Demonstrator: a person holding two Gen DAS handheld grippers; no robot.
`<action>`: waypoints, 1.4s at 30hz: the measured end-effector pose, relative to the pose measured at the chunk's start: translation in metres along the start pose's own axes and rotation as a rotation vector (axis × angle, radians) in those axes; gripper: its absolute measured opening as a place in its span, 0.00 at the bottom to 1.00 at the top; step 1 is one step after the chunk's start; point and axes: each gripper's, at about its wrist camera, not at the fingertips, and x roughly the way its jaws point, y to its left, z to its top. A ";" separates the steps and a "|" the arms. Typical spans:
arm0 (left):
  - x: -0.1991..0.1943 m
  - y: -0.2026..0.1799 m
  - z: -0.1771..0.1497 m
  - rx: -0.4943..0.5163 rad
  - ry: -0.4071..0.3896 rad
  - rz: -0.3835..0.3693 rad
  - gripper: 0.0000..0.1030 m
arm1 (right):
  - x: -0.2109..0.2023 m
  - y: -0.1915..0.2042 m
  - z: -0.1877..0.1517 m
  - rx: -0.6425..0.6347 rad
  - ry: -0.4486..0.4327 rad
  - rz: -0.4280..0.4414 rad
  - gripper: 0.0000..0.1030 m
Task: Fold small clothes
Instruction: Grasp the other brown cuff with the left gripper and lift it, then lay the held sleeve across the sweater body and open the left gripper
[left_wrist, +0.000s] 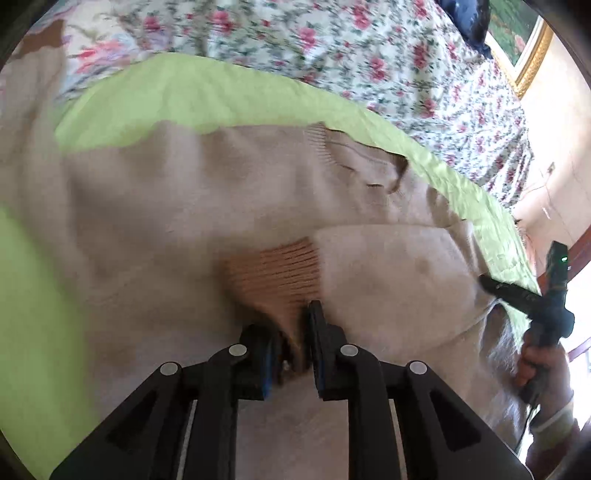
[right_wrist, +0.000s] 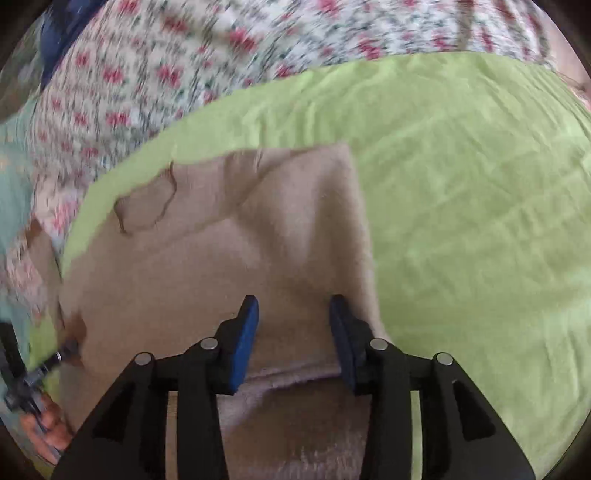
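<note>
A beige knitted sweater (left_wrist: 184, 206) lies spread on a lime-green cloth (left_wrist: 155, 96) over a floral-print bedspread (left_wrist: 332, 40). The left tool (left_wrist: 291, 325) pinches the sweater's ribbed cuff (left_wrist: 280, 269) between narrow jaws. The right tool (right_wrist: 293, 314) hangs wide, gripping nothing, above the sweater's folded edge (right_wrist: 354, 229); green cloth fills its view toward 3 o'clock.

A home bedroom; a bed spread with a rose-patterned floral cover (left_wrist: 369, 62) fills the background, with a lime-green sheet (right_wrist: 461, 203) laid over it as a work surface; a gilt-framed painting (left_wrist: 524, 48) hangs on a cream wall; a dark blue pillow (left_wrist: 465, 18) lies near it.
</note>
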 end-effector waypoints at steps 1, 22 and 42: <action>-0.009 0.010 -0.003 -0.009 -0.003 0.019 0.17 | -0.010 0.004 0.000 -0.009 -0.019 -0.003 0.44; -0.014 0.186 0.212 -0.159 -0.169 0.622 0.81 | -0.017 0.078 -0.055 -0.116 0.079 0.245 0.60; -0.074 0.007 0.117 0.108 -0.311 0.122 0.05 | -0.040 0.064 -0.063 -0.055 0.026 0.276 0.60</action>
